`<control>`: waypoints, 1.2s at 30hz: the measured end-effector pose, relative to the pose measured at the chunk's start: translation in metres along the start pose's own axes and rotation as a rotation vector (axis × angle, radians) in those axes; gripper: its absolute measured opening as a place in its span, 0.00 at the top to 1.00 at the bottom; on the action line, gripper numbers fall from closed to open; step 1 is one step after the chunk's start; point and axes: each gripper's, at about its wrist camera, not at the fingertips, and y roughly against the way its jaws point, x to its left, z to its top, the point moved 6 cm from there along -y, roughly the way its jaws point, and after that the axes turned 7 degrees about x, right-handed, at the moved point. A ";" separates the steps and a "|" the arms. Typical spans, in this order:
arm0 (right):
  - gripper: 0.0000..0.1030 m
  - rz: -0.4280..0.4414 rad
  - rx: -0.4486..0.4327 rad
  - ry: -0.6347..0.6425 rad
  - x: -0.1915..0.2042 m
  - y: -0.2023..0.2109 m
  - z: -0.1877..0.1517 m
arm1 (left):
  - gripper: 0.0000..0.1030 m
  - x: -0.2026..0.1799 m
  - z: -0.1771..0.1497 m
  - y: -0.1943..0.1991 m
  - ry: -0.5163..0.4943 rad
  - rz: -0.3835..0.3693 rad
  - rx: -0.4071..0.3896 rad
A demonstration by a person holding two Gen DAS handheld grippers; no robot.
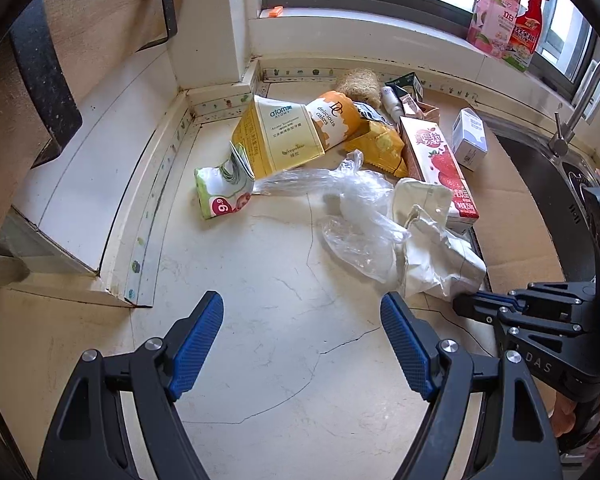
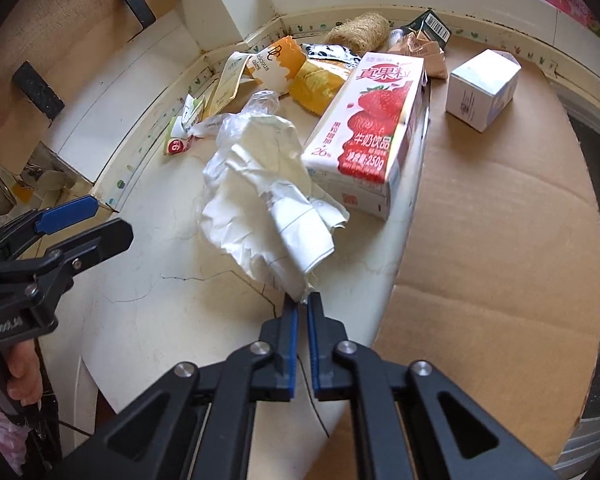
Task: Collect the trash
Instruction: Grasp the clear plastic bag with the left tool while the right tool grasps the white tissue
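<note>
Trash lies piled on a pale countertop point(image 1: 260, 280). A crumpled white paper point(image 2: 260, 200) lies at the front of the pile, and my right gripper point(image 2: 303, 300) is shut on its near corner. That gripper point(image 1: 460, 304) also shows at the right of the left wrist view, at the paper's point(image 1: 432, 240) edge. A clear plastic bag point(image 1: 352, 208) lies against the paper. My left gripper point(image 1: 302, 304) hangs open over bare counter in front of the pile, nothing between its blue pads.
Behind the paper are a strawberry milk carton point(image 2: 372, 128), a yellow box point(image 1: 280, 136), an orange cake wrapper point(image 1: 332, 116), a green-pink wrapper point(image 1: 220, 196) and a small white box point(image 2: 482, 88). A cardboard sheet point(image 2: 500, 240) covers the right side. A sink point(image 1: 548, 176) lies further right.
</note>
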 end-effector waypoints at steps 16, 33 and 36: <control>0.99 0.044 -0.054 -0.025 -0.008 0.038 -0.031 | 0.23 -0.021 0.030 -0.013 0.008 -0.072 0.004; 0.55 0.029 -0.081 -0.030 -0.018 0.054 -0.046 | 0.76 -0.040 0.061 -0.076 0.049 -0.109 0.112; 0.54 0.046 -0.087 -0.064 -0.022 0.052 -0.043 | 0.83 -0.039 0.059 -0.071 0.038 -0.099 0.083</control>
